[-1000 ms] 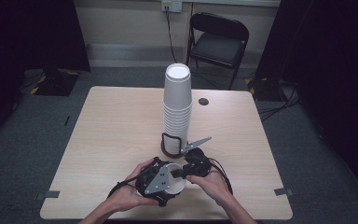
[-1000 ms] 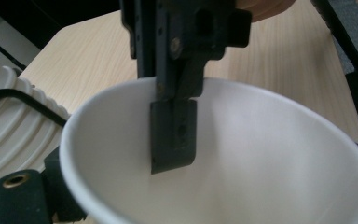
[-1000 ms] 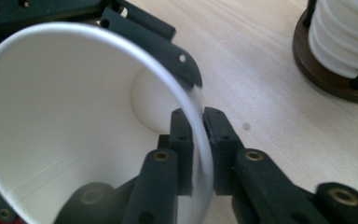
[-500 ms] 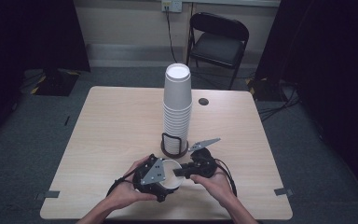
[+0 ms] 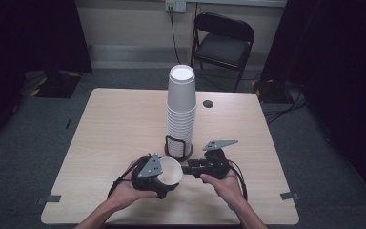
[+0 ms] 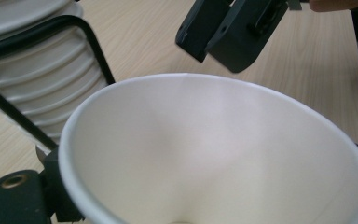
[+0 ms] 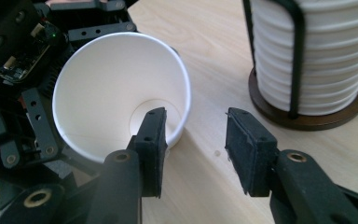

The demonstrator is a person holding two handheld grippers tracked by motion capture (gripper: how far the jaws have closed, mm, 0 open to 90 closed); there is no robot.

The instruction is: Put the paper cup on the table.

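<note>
- Pale wood makes the surface [image 5: 109,129], and near its front edge the person's two hands work close together.
- On the left side, the left tongs [image 5: 158,177] hold one white paper cup [image 5: 170,171]. In the left gripper view the cup's rim [image 6: 205,84] is very near the camera, and the black jaws stand at both sides of the cup wall, so I judge the tongs are clamped on the cup.
- The cup lies on its side. Its long axis runs level, from the left hand toward the right hand, and the open mouth looks at the right tongs.
- Behind the cup stands the tall stack of cups [image 5: 181,109] in a black wire holder [image 5: 177,148] with a round dark base. It is near the held cup, but they do not touch.
- On the right side, the right tongs [image 7: 196,140] are apart, and their jaws have just been opening. In the right gripper view nothing is between them; one jaw stands just in front of the cup's rim, the other over bare wood.
- The coming move turns on this: the cup is directly in front of the right tongs, mouth first, and the left hand is the one that carries it.
- A small dark round spot [image 5: 208,103] lies farther back on the surface, well apart from the work.
</note>
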